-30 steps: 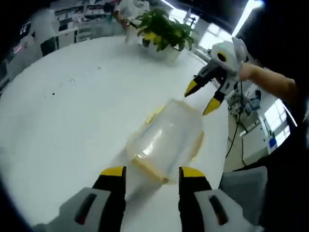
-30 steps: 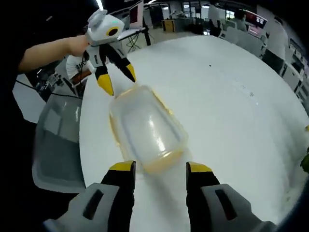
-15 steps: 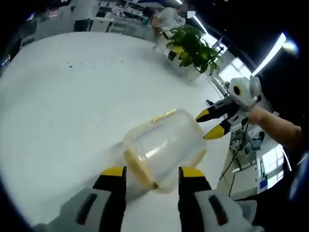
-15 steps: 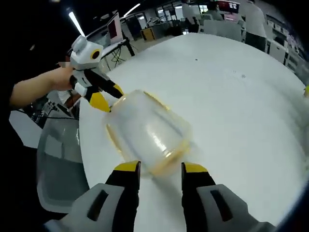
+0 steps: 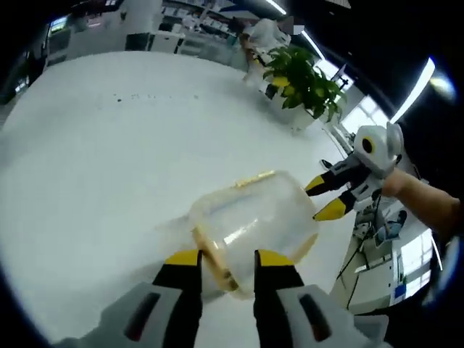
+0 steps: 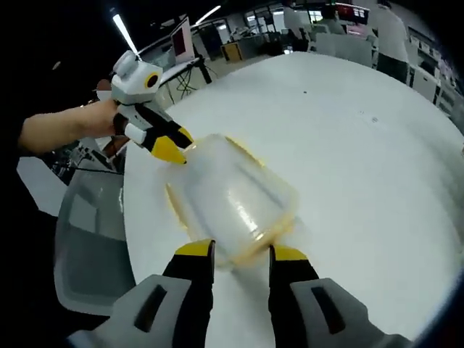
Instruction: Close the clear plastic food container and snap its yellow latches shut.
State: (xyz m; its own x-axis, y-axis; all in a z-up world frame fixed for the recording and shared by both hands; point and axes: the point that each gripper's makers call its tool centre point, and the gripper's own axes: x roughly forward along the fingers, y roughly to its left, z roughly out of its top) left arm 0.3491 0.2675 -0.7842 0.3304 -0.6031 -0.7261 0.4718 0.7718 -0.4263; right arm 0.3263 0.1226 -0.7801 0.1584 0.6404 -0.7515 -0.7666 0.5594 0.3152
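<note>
- Clear plastic, frosted by the light, makes up the food container (image 5: 250,221), which lies on my white round worktop (image 5: 94,167) near its edge, with yellow latches along its sides.
- In the left gripper view, my left tongs (image 5: 226,261) rise from the bottom, their yellow tips closed in on the near end of the container, one tip on each side of the yellow latch (image 5: 214,261) there; they look pinched on it.
- Further right in that view a second yellow latch (image 5: 250,179) shows along the far edge of the container.
- Beyond that, my right tongs (image 5: 325,197) come in from the right with my hand behind them, their two yellow tips slightly spread and just beside the container's far end; I cannot tell whether they touch it.
- A green potted plant (image 5: 301,76) stands at the far edge of the worktop.
- In the right gripper view, my left tongs (image 6: 170,145) reach in from the left, tips against the far end of the container (image 6: 232,199).
- A grey chair (image 6: 90,239) sits off the worktop's edge at the left.
- My right tongs (image 6: 243,254) stand at the bottom of this view, tips close together at either side of the container's near yellow rim, seemingly gripping it.
</note>
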